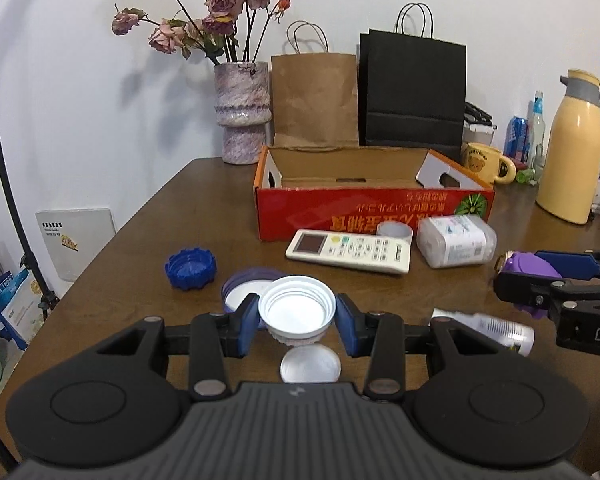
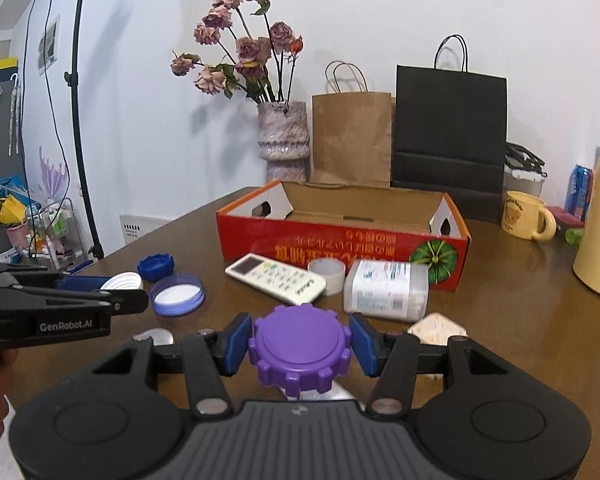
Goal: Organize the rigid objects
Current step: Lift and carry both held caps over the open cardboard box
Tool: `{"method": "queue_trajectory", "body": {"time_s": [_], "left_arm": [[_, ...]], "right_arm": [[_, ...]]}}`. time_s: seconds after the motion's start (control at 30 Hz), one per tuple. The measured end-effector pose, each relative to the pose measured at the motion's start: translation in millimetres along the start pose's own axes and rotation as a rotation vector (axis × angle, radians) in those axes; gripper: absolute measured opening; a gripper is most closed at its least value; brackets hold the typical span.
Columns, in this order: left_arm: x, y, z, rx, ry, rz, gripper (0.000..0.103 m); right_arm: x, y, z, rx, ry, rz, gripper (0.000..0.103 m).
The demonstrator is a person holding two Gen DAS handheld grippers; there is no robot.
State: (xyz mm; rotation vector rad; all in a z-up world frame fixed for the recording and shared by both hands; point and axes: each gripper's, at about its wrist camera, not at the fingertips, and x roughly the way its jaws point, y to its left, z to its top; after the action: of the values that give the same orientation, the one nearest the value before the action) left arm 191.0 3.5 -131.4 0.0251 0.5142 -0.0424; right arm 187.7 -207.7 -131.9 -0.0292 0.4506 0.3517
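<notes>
My left gripper (image 1: 297, 316) is shut on a white screw cap (image 1: 296, 308), open side up, held above the brown table (image 1: 140, 248). My right gripper (image 2: 300, 346) is shut on a purple ridged lid (image 2: 300, 350), also lifted. The purple lid (image 1: 530, 266) in the right gripper (image 1: 540, 276) shows at the right of the left wrist view. The open red cardboard box (image 2: 340, 244) lies ahead of both. In front of it rest a white remote (image 2: 276, 278), a tape roll (image 2: 327, 270) and a clear plastic jar (image 2: 386, 290) on its side.
On the table lie a blue cap (image 1: 191, 268), a lilac lid (image 1: 240, 290) open side up, a flat silver disc (image 1: 310, 366) and a small white bottle (image 1: 496, 328). A vase of dried roses (image 1: 242, 112), paper bags (image 1: 316, 100), a yellow mug (image 1: 486, 162) and a yellow thermos (image 1: 572, 148) stand behind.
</notes>
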Motion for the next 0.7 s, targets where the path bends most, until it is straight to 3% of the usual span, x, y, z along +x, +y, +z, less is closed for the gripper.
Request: {"method": "queue_trajectory", "body": {"time_s": [0.7], "left_arm": [[47, -11, 62, -0.019, -0.051, -0.006, 0.042]], "right_arm": [[52, -25, 55, 0.020, -0.054, -0.005, 0.053]]}}
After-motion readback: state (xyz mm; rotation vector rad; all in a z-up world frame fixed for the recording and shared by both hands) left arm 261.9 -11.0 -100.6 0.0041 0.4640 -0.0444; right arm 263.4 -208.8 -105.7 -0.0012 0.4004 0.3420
